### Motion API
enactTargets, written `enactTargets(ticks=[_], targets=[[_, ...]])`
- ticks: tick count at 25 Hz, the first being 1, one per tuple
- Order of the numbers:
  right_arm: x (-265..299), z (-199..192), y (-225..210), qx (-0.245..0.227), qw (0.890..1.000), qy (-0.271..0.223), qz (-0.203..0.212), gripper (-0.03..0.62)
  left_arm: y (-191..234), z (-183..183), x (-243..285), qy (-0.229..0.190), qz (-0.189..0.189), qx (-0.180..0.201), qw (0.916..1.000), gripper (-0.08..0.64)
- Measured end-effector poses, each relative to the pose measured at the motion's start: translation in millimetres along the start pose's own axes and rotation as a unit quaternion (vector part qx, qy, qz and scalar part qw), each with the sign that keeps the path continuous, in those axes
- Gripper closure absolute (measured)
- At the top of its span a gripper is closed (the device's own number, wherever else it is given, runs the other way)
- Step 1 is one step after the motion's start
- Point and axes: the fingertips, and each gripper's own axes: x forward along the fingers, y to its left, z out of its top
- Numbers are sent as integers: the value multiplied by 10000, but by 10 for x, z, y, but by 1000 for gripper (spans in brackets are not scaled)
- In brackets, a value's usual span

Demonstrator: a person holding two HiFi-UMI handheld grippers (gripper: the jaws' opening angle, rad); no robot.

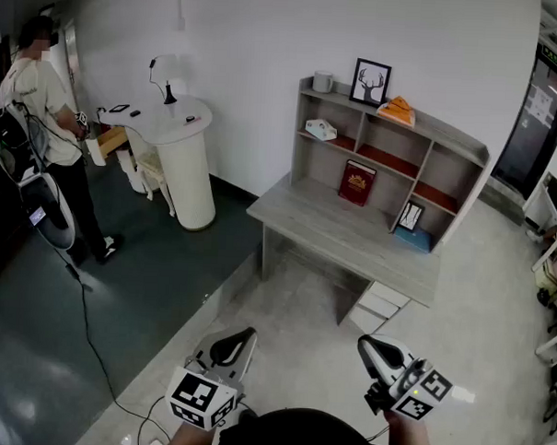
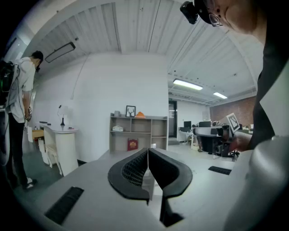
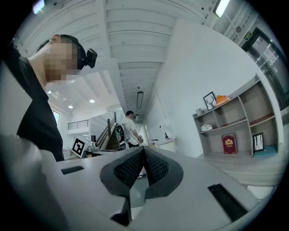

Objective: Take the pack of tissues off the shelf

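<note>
Head view: grey desk point(image 1: 326, 226), shelf point(image 1: 446, 131) against white wall point(image 1: 268, 50).

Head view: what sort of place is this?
Probably an office or lab with a staged home corner: a desk with a shelf unit holding a framed picture and red book, a white round counter by the wall, and, in the left gripper view, office desks with monitors.

Shelf point(image 1: 448, 135) pale grey. On its top: orange lump point(image 1: 397, 110), black-framed picture point(image 1: 370, 82). Inside: red book point(image 1: 358, 184), white pack point(image 1: 321, 129), blue box point(image 1: 413, 238) bottom right.
</note>
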Motion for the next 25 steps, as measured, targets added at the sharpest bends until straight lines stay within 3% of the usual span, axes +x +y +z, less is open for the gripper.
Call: enactTargets(ticks=[20, 25], targets=[[876, -115, 624, -254, 9991, 139, 317, 575, 682, -120, -586, 19, -104, -132, 9999, 541], [986, -251, 529, -24, 9994, 244, 239, 574, 823, -98, -468, -30, -156, -118, 9998, 541]])
